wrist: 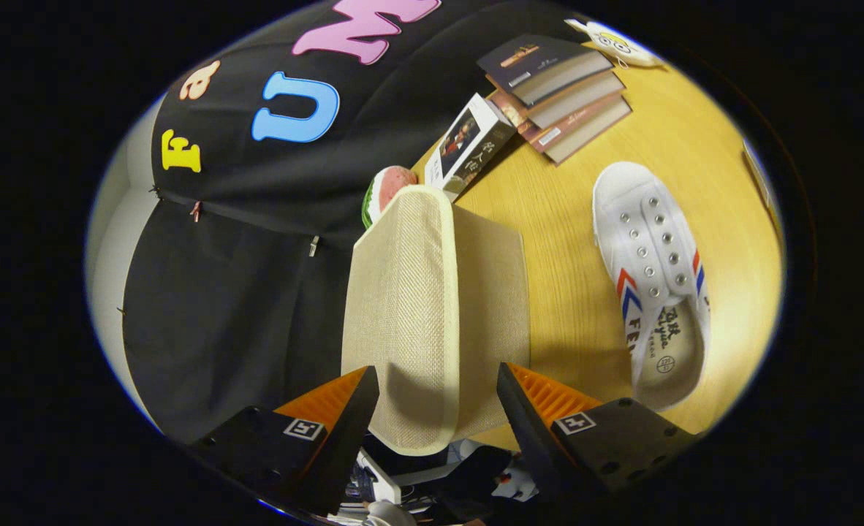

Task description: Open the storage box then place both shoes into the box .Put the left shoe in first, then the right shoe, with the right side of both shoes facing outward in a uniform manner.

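Note:
A beige woven storage box lid (410,292) stands on edge between my fingers, its woven rim turned to me and its flat face in shadow. My gripper (438,372) is shut on the lid's near end, with one finger against each side. A white canvas shoe (651,285) with red and blue chevron stripes lies on the wooden table (563,241) beside the lid, beyond one finger, its opening toward me. The box body is hidden behind the lid.
A stack of books (560,88) and a boxed book (468,146) lie on the table beyond the lid. A watermelon-slice toy (388,190) peeks out at the lid's far end. A pale plush toy (615,40) sits past the books.

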`<state>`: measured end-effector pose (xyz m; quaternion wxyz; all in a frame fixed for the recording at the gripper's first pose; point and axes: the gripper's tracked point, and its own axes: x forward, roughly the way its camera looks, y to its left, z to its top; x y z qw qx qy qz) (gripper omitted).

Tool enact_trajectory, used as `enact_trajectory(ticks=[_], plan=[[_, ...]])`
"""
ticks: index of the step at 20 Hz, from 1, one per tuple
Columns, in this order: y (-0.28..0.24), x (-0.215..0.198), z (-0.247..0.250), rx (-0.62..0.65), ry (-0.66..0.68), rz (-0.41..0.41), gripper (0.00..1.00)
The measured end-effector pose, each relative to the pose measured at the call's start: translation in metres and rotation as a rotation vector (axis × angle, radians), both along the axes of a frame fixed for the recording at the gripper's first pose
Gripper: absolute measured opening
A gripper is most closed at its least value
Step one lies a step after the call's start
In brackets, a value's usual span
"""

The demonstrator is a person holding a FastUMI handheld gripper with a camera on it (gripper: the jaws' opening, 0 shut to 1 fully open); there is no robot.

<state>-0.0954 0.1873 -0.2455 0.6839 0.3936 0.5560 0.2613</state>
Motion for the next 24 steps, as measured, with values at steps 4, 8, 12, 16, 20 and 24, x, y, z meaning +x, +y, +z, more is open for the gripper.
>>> enact_trajectory(ticks=[4, 8, 12, 16, 20, 24], plan=[[0.017, -0.011, -0.009, 0.109, 0.110, 0.035, 0.97], [0.026, -0.011, -0.006, 0.176, 0.195, 0.053, 0.72], [0.025, -0.011, 0.004, 0.211, 0.289, 0.075, 0.49], [0.020, -0.011, 0.013, 0.187, 0.263, 0.102, 0.09], [0.020, -0.010, 0.014, 0.109, 0.195, 0.152, 0.06], [0.017, -0.001, 0.028, 0.050, 0.131, 0.133, 0.05]])
